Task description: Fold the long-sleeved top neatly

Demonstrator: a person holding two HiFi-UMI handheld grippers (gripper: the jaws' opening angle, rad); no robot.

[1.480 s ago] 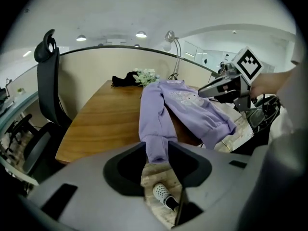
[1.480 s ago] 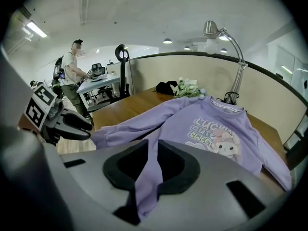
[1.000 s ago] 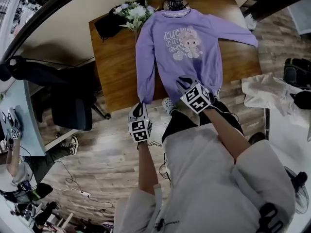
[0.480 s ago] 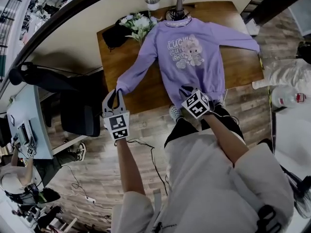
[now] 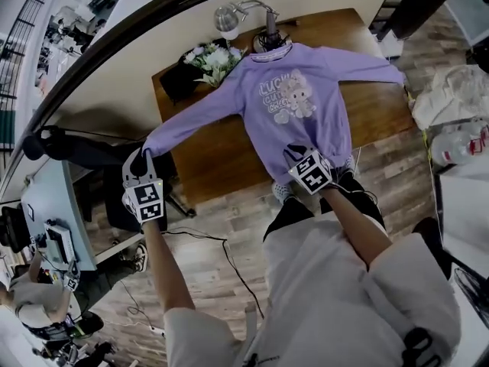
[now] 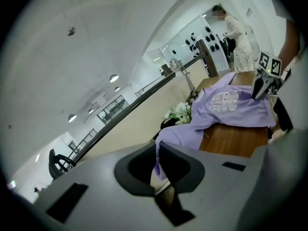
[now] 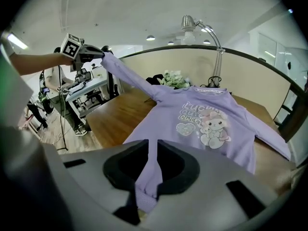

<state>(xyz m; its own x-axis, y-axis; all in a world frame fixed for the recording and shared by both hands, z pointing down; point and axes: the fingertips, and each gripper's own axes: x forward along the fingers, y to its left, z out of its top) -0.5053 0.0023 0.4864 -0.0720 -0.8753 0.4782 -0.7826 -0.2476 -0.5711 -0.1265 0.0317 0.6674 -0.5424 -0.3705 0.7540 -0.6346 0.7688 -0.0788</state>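
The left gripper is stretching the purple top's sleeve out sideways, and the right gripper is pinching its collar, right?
Not quite: the right gripper is pinching the purple top's bottom hem instead, as the right gripper view shows. The left gripper does hold the sleeve stretched out sideways.

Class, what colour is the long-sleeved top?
The long-sleeved top is lilac purple, clearest in the right gripper view.

Looks like an open-plan office or lab floor to me: wooden counter (image 5: pixel 221 155) with a desk lamp (image 5: pixel 226 17) and flowers (image 5: pixel 215 58), black office chair (image 5: pixel 107 182) beside it, another desk (image 5: pixel 46 205) with a monitor (image 5: pixel 11 228) (a person (image 5: pixel 34 297) is at it), cables (image 5: pixel 221 251) across the plank floor (image 5: pixel 206 220), and recessed ceiling lights (image 6: pixel 113 78).
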